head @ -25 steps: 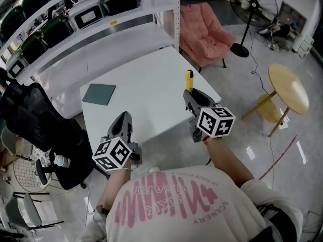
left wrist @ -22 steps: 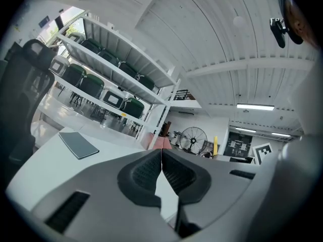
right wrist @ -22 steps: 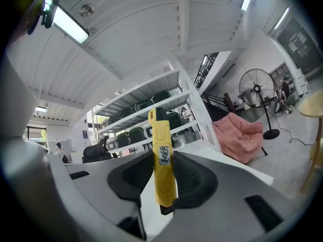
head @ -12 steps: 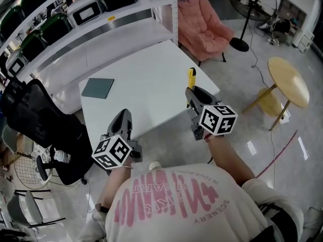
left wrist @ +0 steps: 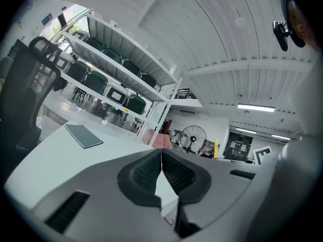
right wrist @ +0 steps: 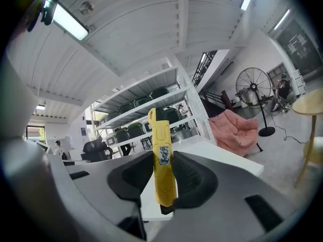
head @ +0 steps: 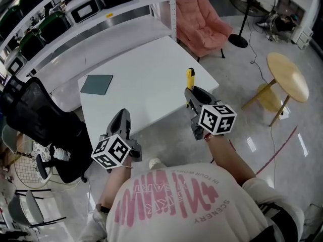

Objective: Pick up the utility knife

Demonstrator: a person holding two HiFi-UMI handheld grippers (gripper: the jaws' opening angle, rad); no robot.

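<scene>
Right tongs (right wrist: 164,181) are clamping the knife (right wrist: 161,153) upright over the table (head: 144,87) edge; left tongs (left wrist: 161,166) are hanging shut, empty. Doing this well is asking for a steady squeeze and level carry, so nothing is slipping.

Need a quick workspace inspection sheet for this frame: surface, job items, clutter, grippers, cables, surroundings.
Surface: white table, mostly bare.
Job's things: yellow utility knife, held upright, off the table.
Clutter: one dark green mat lying flat near the table's far left corner.
Grippers: right gripper jaws closed on the utility knife; left gripper jaws together, nothing between them.
Cables: thin cable on the floor by the fan.
Surroundings: shelf rack with dark cases, pink armchair, round wooden table, black office chair.
</scene>
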